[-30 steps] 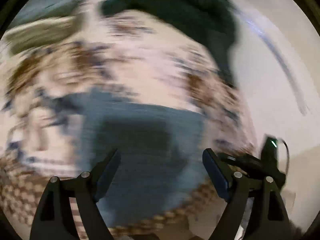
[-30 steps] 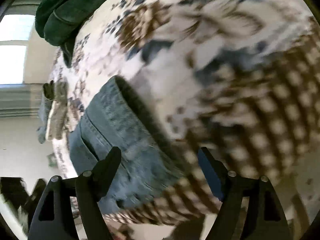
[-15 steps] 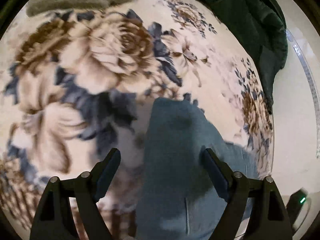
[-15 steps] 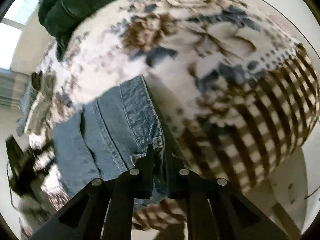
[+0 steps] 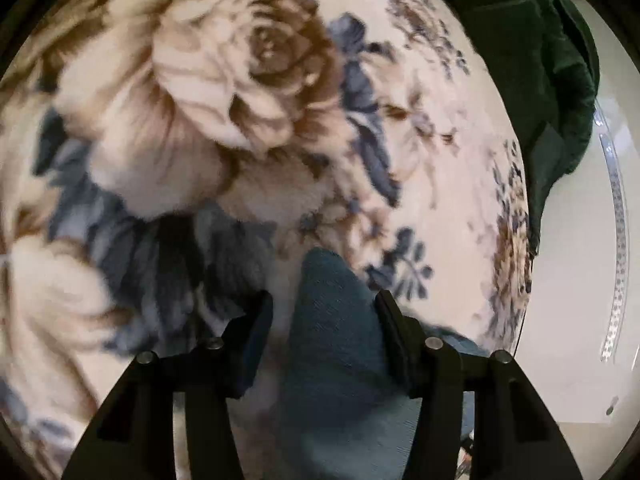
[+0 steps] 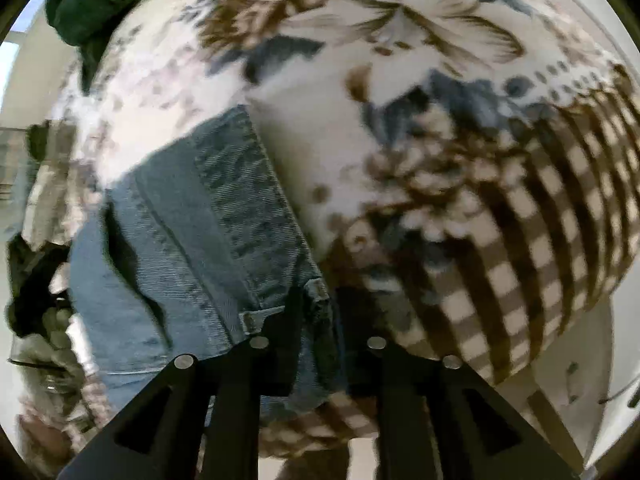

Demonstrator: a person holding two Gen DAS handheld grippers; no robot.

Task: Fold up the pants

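Note:
Blue denim pants (image 6: 192, 216) lie on a floral blanket (image 6: 400, 80). In the right wrist view my right gripper (image 6: 318, 304) is shut on the pants' waistband corner near a belt loop. In the left wrist view a folded point of the pants (image 5: 332, 320) pokes up between the fingers of my left gripper (image 5: 322, 320), which is partly closed around it; its right finger touches the denim, a gap shows on the left side.
A dark green garment (image 5: 532, 60) lies at the blanket's far edge and shows in the right wrist view (image 6: 92, 4) too. A folded beige and blue stack (image 6: 44, 184) sits at the left. The blanket's checked border (image 6: 540, 240) hangs over the front edge.
My right gripper closed on the waistband corner. My left gripper swung over the blanket and narrowed from wide open around a point of the pants.

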